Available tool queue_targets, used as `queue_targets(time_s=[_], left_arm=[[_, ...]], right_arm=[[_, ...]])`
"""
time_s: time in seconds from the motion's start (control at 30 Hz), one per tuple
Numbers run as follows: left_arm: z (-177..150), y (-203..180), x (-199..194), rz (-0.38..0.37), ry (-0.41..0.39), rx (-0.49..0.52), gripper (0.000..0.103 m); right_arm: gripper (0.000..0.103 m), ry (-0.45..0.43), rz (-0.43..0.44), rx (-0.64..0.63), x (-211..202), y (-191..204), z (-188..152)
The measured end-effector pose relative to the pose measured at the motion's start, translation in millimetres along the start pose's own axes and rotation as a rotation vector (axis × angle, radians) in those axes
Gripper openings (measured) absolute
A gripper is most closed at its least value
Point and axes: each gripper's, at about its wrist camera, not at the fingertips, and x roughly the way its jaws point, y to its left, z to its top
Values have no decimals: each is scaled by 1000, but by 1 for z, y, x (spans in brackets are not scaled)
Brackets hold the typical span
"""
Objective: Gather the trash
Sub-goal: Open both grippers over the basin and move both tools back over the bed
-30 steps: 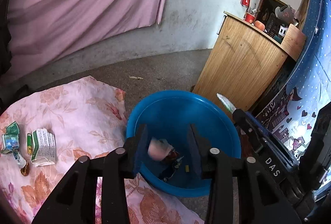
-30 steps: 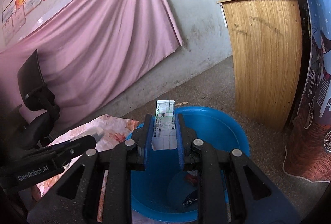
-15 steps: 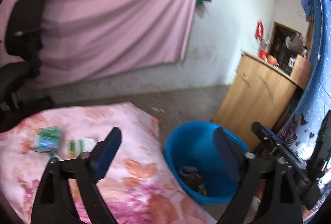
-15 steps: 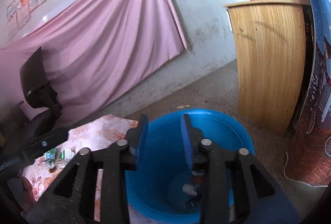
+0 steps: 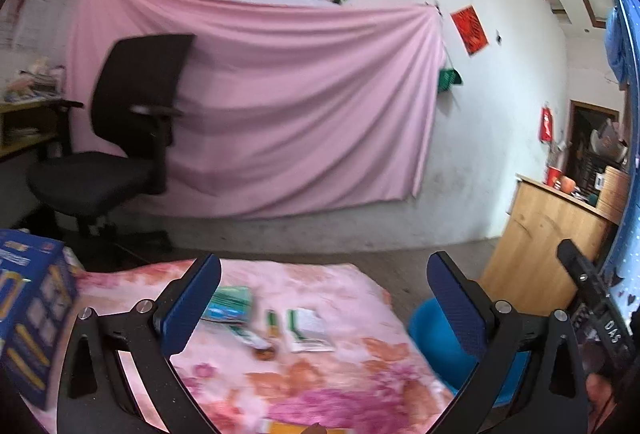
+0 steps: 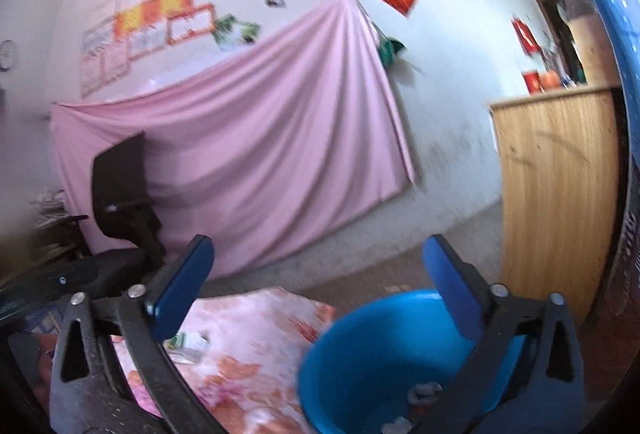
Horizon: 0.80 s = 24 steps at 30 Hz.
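In the left wrist view we see our left gripper spread wide, its two blue pads far apart and nothing between them. Between and beyond the pads, in the lower centre of the frame, lies the floral pink cloth with the remaining trash on it: a green and blue packet just beside the left pad, a white and green sachet near the middle, a small green stick-shaped item between those two, and a small tube with a dark blob at its end just below them. All of it is blurred, so we cannot read any labels. At lower right, partly behind the right finger, sits the blue basin, just beside the cloth's edge. A blue carton fills the lower left edge, and a black office chair stands at upper left before a pink curtain.

In the right wrist view our right gripper is likewise wide apart and carries nothing. The blue basin sits at lower right under the right finger, with a few pale scraps on its bottom. The floral cloth lies at lower centre, touching or nearly touching the basin; we cannot tell which. A wooden cabinet stands at right.
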Motion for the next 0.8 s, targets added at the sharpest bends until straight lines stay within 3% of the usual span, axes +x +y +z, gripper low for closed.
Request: queue_targets(time_s=[0.23,0.53,0.67,0.8], left_arm=[[-4,37,-27,98,-60,-6,101],[-9,64,-34,162,-74,33,101],[-7,73,-21,170,-39,54,101],[-8,89,6,177,63,54,101]], right_arm=[[103,-100,89,-69,-14,42,2],[103,-119,156,-160,-7,90,-5],[103,-103,173,-176,2,103,-9],[103,-39,177,-182,24,117,-13]])
